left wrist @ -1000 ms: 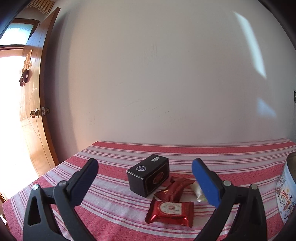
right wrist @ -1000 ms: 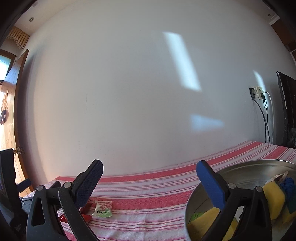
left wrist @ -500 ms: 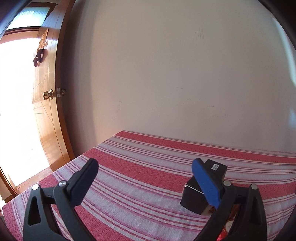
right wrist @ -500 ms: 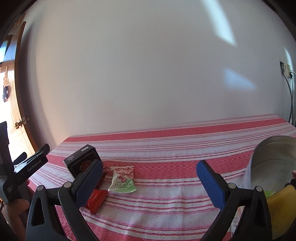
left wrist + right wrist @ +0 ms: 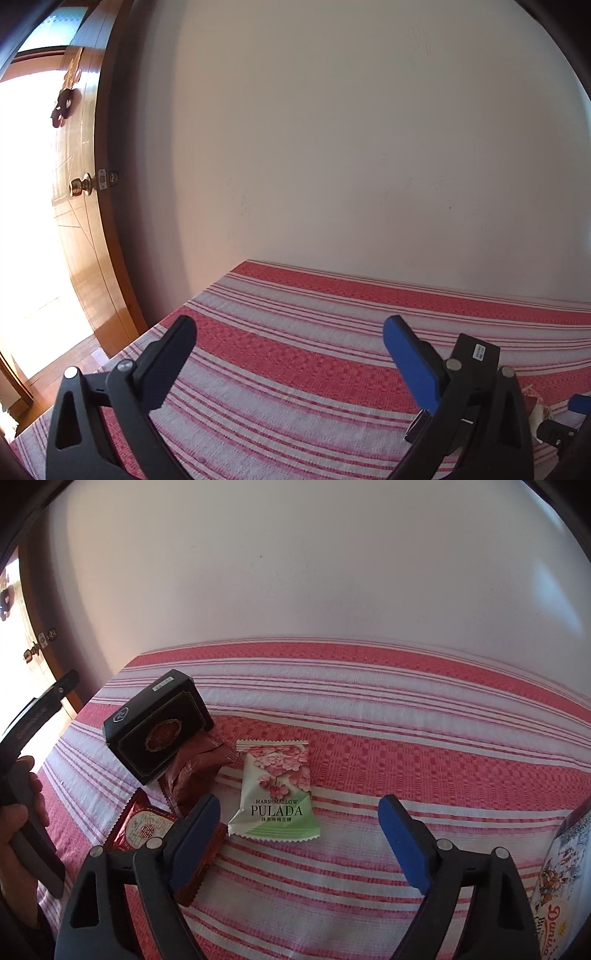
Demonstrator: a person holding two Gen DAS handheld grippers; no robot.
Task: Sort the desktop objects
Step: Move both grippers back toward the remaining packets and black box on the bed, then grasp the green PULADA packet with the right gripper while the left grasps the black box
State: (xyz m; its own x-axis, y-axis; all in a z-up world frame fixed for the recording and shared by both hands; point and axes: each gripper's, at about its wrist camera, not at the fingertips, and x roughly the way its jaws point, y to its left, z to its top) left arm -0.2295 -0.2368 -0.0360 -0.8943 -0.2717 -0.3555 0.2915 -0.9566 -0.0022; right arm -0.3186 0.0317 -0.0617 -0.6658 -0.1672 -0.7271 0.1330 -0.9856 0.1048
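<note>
Items on the red-and-white striped tablecloth [image 5: 369,709], catalogued left to right from the right wrist view.

Hand [image 5: 18,812] at the far left edge, wrapped round a black gripper handle. Black box [image 5: 159,731] with a gold oval emblem and white label, tilted, its lower corner resting on a dark red wrapped sweet [image 5: 199,764]. Red square packet [image 5: 144,827] below them, partly hidden behind the left finger of the right gripper [image 5: 299,834]. Pink-and-green marshmallow packet [image 5: 275,790], lying flat just right of the dark red sweet, in front of the gap between the right gripper's fingers; its jaws are closing, with nothing between them and no pad touching the packet. Printed round tin [image 5: 561,886] at the far right edge, well apart from the packets.

Left wrist view: wooden door [image 5: 85,206] standing open at left; left gripper [image 5: 288,347] with jaws wide apart and empty over bare cloth; black box [image 5: 476,354] partly behind its right finger.
</note>
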